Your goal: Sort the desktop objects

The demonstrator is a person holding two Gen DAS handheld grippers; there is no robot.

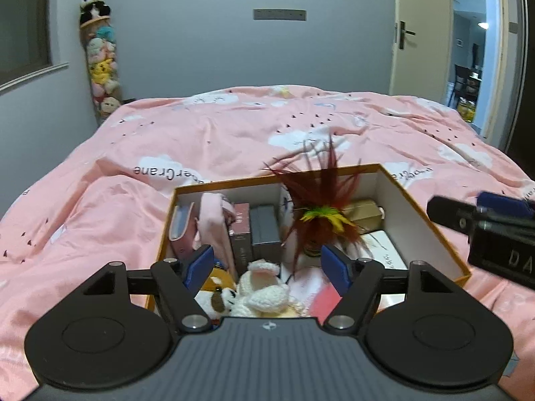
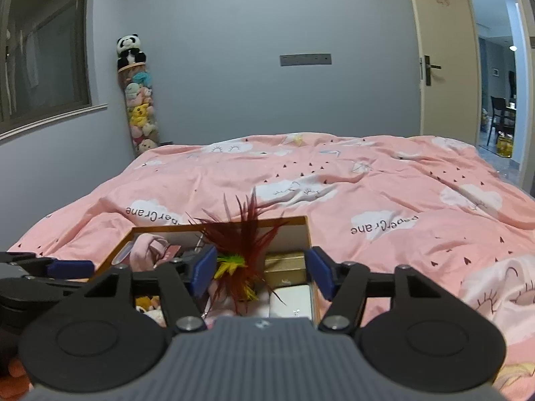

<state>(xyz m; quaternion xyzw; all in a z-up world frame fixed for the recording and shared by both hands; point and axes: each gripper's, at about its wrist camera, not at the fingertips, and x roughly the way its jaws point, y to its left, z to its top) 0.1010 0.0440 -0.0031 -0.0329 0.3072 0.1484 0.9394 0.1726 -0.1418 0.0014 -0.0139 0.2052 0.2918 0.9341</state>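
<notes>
An open cardboard box (image 1: 408,220) with an orange rim lies on the pink bed cover (image 1: 234,127). Inside stand a pink pouch (image 1: 214,220), grey cartons (image 1: 264,230), a gold box (image 1: 364,214) and a white case (image 1: 384,247). A dark red feather toy (image 1: 321,200) with a yellow-green collar sticks up in the middle. White and brown plush toys (image 1: 264,287) lie at the near end. My left gripper (image 1: 267,269) hangs open above the plush. My right gripper (image 2: 261,270) is open over the box (image 2: 294,218), the feather toy (image 2: 240,254) loose between its pads.
A clear tube of plush toys (image 2: 138,113) topped by a panda stands in the far left corner. A window (image 2: 43,46) is on the left wall. An open door (image 2: 441,53) is at the right. The other gripper (image 1: 481,214) enters the left wrist view from the right.
</notes>
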